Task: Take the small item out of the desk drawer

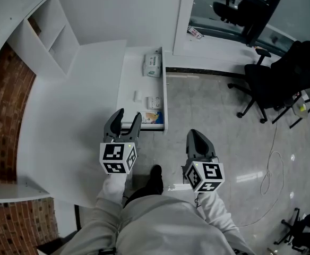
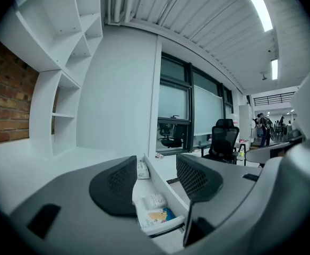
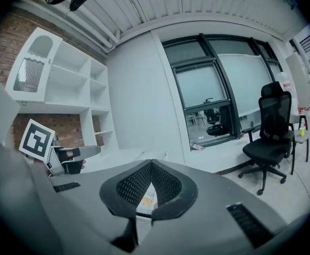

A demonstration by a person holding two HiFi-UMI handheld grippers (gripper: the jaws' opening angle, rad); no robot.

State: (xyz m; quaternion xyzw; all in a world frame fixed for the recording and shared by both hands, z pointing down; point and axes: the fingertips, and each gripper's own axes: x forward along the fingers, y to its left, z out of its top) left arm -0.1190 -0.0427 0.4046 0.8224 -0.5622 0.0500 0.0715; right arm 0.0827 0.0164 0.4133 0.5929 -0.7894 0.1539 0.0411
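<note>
No word, number or brand can be read in any of the views. The white pack [image 1: 152,66], the small packet [image 1: 154,101] and the coloured card [image 1: 153,118] in the open drawer [image 1: 165,89] carry some print, but it is too small and blurred to read. The left cube [image 1: 118,158] on the left gripper [image 1: 128,116] and the right cube [image 1: 204,176] on the right gripper [image 1: 195,134] show only black-and-white square patterns, not letters.
</note>
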